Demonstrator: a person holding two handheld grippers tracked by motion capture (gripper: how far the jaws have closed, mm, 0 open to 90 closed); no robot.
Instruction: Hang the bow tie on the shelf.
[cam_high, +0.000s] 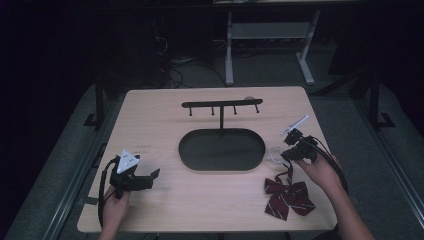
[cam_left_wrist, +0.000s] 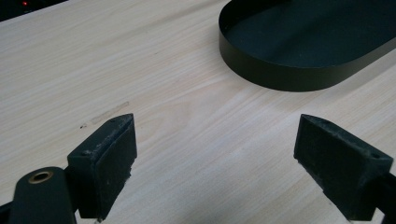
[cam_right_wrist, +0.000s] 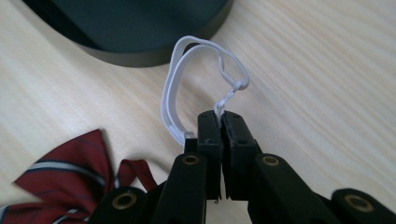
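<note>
My right gripper (cam_right_wrist: 220, 122) is pinched tight on the white elastic loop (cam_right_wrist: 187, 88) of the striped bow tie (cam_high: 288, 196), jaws all the way together with only the thin band between them. The loop arches out beyond my jaw tips toward the near right rim of the black oval tray (cam_high: 221, 149), while the bow itself lies flat on the table (cam_high: 165, 200) at the near right, just in front of my right hand (cam_high: 320, 172).

I judge the step in hand to be picking the tie up by its loop, with the hanging to follow. The rack (cam_high: 221, 104) stands up from the far side of the tray, a bar with 4 small hooks under it. The next move calls for lifting until the bow clears the wood, carrying it left and far over the tray, and opening the loop enough to drop over 1 hook. The band is thin and slack, so it could slip from my pinch or miss the hook.

My left gripper (cam_left_wrist: 215, 154) sits at the near left with its jaws wide apart over bare wood, holding nothing, the tray's left end beyond it. It could help spread the loop. The tray wall and the rack's post stand in the path.
</note>
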